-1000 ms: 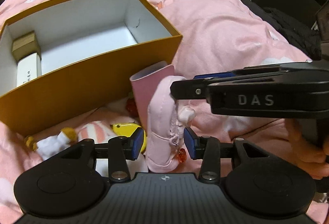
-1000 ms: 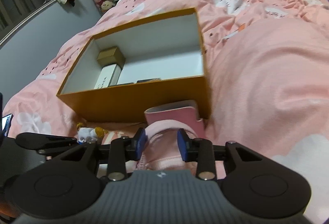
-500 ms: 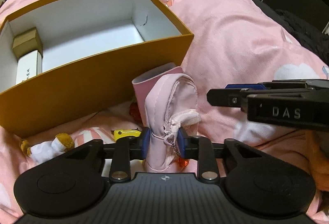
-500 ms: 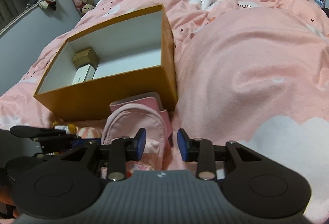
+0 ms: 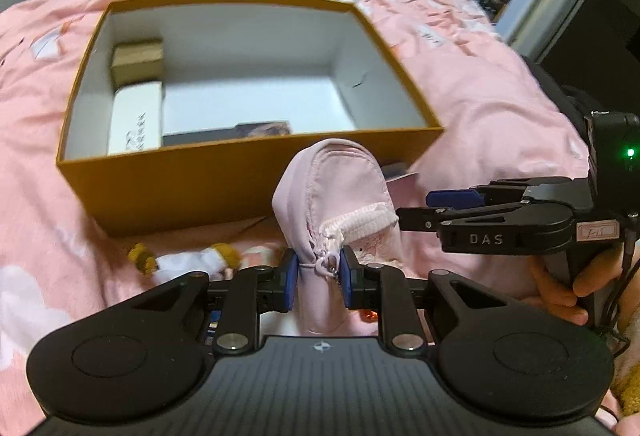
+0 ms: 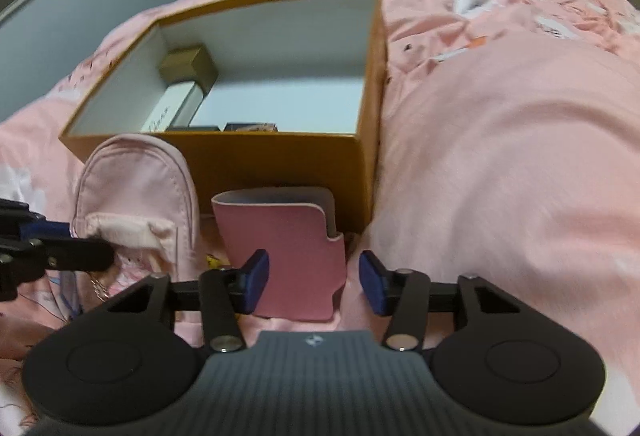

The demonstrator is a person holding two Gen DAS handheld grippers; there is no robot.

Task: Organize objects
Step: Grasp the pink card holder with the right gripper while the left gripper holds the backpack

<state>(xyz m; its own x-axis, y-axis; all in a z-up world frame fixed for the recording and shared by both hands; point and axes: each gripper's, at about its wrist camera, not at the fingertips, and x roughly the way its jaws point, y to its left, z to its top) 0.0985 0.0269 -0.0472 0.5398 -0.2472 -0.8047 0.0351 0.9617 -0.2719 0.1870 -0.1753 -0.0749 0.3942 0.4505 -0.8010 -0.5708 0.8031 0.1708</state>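
Since a second ago, the left gripper [image 5: 319, 278] has clamped its jaws on the pink pouch [image 5: 336, 196], lifted beside the orange box [image 5: 168, 180]. Only the right wrist view shows the right gripper [image 6: 314, 282], jaws opening around the pink case [image 6: 286, 236] on the bed [image 6: 500, 156]; most of the box floor lies bare.

Your left tongs [image 5: 319, 278] point steeply downward with their blue pads [image 5: 289, 284] pinched tight on a pink pouch [image 5: 336, 196]. Your right tongs [image 6: 313, 282], also angled down, are opening, the pads clear of a pink case [image 6: 288, 236] standing between them. Your right hand [image 5: 568, 288] grips the handle.
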